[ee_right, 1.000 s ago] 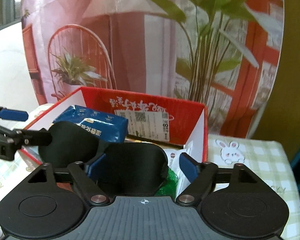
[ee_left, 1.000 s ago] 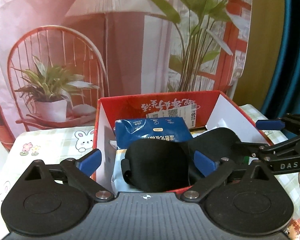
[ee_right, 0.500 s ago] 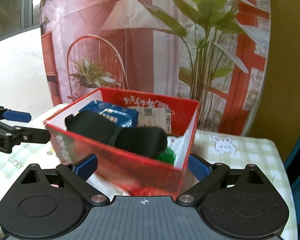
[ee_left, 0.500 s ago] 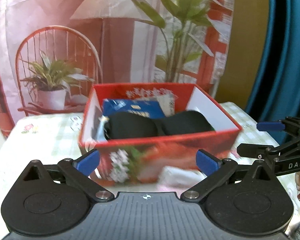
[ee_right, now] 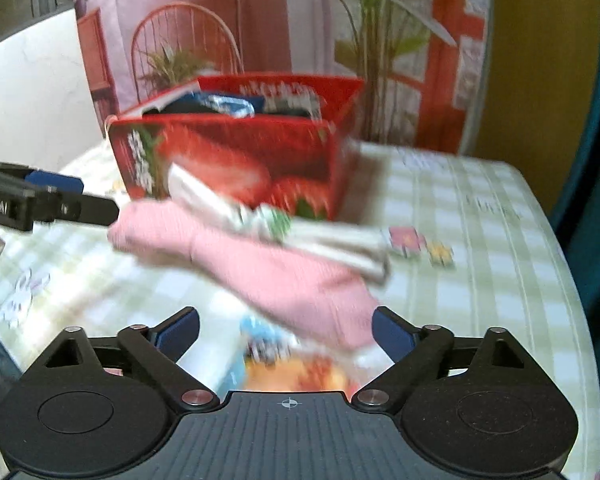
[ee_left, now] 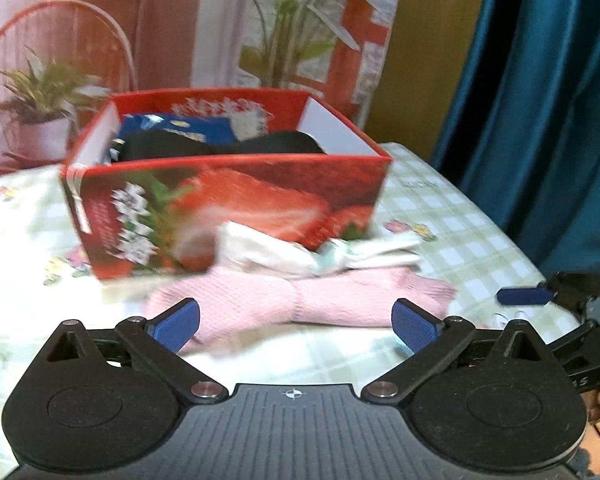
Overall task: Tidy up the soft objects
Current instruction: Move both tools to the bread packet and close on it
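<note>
A red strawberry-print box stands on the table and holds a black eye mask and a blue tissue pack; it also shows in the right wrist view. In front of it lie a pink knitted cloth and a white wrapped bundle. My left gripper is open and empty, just short of the pink cloth. My right gripper is open and empty, near the cloth's right end.
The table has a green checked cloth with cartoon prints. A colourful packet, blurred, lies right under the right gripper. A printed backdrop stands behind the box and a blue curtain hangs at the right.
Both grippers have let go of the black eye mask in the box, pulled back and dropped low. The pink cloth and white bundle have come into view.
</note>
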`<act>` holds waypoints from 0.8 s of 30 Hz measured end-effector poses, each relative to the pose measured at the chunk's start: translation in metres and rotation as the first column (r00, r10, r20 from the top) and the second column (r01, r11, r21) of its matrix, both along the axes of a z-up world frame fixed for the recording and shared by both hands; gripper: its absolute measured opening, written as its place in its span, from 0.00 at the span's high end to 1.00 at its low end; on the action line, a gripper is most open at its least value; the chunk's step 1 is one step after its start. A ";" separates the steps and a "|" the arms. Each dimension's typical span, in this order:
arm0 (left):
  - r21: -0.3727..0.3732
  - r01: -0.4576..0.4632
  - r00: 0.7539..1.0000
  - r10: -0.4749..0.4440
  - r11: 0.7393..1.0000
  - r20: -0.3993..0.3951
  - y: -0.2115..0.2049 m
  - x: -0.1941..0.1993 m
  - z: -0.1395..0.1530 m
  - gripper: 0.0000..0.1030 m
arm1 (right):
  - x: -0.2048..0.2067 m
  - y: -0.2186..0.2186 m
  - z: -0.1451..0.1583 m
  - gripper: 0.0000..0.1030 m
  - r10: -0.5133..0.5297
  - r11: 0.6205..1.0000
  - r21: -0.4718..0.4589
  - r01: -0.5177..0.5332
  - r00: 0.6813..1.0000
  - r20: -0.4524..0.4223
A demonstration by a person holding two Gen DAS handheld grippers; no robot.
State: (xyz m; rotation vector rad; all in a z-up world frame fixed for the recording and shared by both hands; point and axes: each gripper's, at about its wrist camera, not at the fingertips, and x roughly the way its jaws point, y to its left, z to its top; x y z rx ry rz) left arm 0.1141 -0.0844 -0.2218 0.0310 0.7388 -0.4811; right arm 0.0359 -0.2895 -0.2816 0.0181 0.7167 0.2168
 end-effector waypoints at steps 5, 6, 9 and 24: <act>-0.010 0.060 0.998 -0.060 0.998 -0.024 -0.015 -0.003 -0.007 0.02 | -0.016 -0.018 -0.012 0.36 -0.022 0.999 0.031 0.023 0.998 -0.055; -0.011 0.072 0.997 -0.072 0.997 -0.031 -0.018 -0.002 -0.009 0.02 | -0.019 -0.021 -0.015 0.38 -0.026 0.999 0.040 0.029 0.997 -0.066; -0.019 0.103 0.993 -0.104 0.995 -0.060 -0.026 -0.002 -0.014 0.06 | -0.022 -0.029 -0.023 0.38 -0.039 0.996 0.071 0.046 0.994 -0.100; -0.124 0.155 0.954 -0.181 0.980 -0.241 -0.031 0.004 -0.050 0.27 | -0.002 -0.027 -0.039 0.51 -0.005 0.950 0.306 0.057 0.986 -0.168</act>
